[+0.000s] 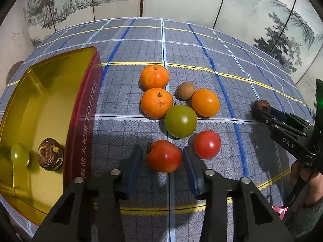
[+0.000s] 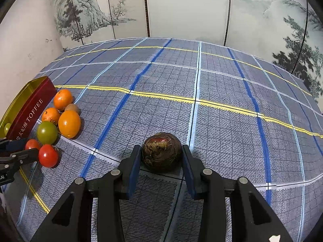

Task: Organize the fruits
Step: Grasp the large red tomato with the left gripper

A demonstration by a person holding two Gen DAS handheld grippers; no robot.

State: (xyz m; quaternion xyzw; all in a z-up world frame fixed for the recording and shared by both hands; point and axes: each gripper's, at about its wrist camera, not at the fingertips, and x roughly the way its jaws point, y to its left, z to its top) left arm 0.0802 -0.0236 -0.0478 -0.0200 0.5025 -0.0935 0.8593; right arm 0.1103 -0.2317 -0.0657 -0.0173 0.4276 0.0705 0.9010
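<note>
My left gripper [image 1: 162, 157] is shut on a red tomato [image 1: 163, 156] that rests on the checked cloth. A second red tomato [image 1: 208, 144] lies just right of its right finger. Behind them sit a green tomato [image 1: 180, 121], three oranges [image 1: 154, 76] [image 1: 156, 102] [image 1: 205, 102] and a brown kiwi [image 1: 186, 90]. My right gripper [image 2: 160, 155] is shut on a dark brown round fruit [image 2: 161, 151], low over the cloth. The left wrist view shows that gripper [image 1: 262, 111] at the far right with the fruit [image 1: 260, 104].
An open red and gold toffee tin [image 1: 84, 104] stands left of the fruit, holding a green grape [image 1: 19, 154] and another dark brown fruit [image 1: 50, 154]. A painted folding screen [image 2: 181, 10] backs the table. A hand [image 1: 310, 183] grips the right tool.
</note>
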